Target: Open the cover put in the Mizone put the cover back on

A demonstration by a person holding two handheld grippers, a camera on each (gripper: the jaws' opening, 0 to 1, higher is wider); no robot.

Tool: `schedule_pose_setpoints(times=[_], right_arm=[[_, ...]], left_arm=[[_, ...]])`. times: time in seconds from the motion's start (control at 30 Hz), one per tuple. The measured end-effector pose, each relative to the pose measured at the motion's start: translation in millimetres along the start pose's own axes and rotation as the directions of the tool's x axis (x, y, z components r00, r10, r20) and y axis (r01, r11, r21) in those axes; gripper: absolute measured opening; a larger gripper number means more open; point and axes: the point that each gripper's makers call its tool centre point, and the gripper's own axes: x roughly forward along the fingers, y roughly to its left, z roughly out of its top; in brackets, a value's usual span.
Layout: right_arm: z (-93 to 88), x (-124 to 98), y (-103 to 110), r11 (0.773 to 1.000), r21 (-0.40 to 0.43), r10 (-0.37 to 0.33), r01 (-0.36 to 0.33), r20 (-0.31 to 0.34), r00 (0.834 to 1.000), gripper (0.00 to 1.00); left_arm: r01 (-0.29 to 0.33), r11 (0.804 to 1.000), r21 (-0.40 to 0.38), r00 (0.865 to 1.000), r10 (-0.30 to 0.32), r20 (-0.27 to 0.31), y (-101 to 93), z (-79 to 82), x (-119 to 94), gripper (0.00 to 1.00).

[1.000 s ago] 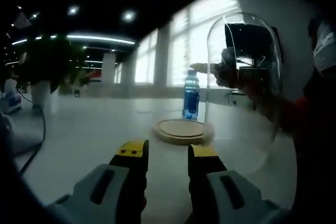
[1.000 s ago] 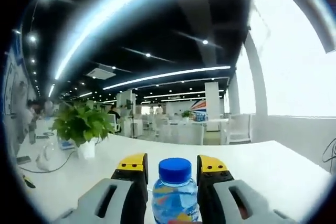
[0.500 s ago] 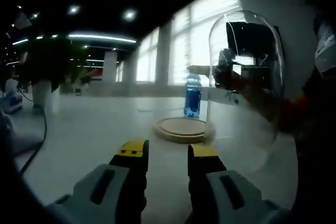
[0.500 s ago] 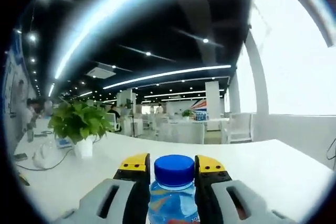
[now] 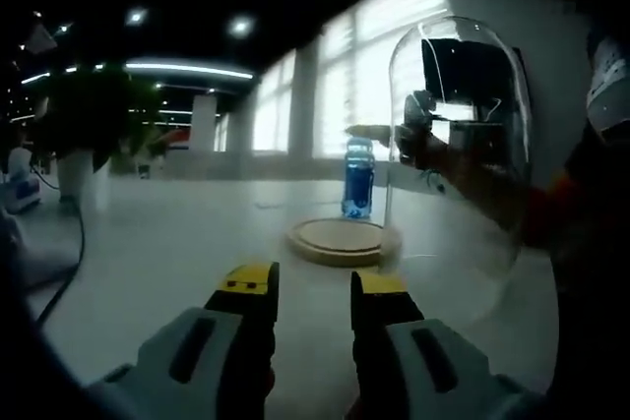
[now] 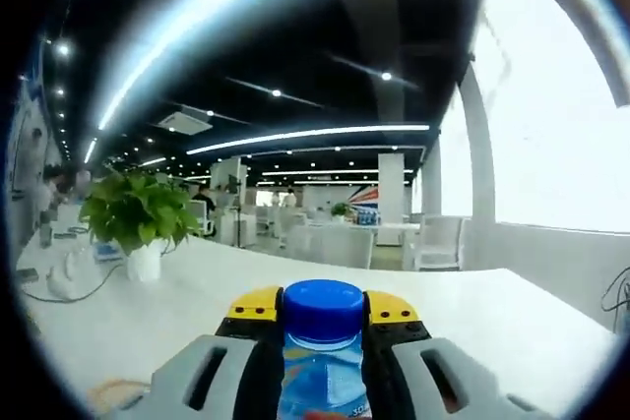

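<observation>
- Left gripper view: the glass cover (image 5: 458, 159) is seen lifted off, at about 2 o'clock of the wooden base (image 5: 343, 241); the left gripper (image 5: 311, 287) is held with jaws apart, empty
- Right gripper view: the Mizone bottle (image 6: 322, 356) is clamped between the jaws of the right gripper (image 6: 322, 307)
- Opening is judged done; the bottle is not yet on the base, and re-covering remains

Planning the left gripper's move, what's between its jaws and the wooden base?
In the left gripper view, bare white table lies between the left gripper and the wooden base.
</observation>
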Motion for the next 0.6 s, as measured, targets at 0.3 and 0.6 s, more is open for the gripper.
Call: schedule_pose_setpoints(times=[0.3, 0.6], right_arm=[[1.7, -0.3, -1.1, 1.000, 0.002, -0.020, 0.020, 0.006, 1.000, 0.24], [2.4, -0.6, -0.2, 1.000, 0.017, -0.011, 0.011, -0.001, 1.000, 0.23]], left_arm=[[0.006, 1.000, 0.001, 1.000, -0.006, 0.004, -1.0, 0.7, 0.0, 0.22], [0.000, 1.000, 0.006, 1.000, 0.000, -0.001, 0.8, -0.1, 0.6, 0.23]])
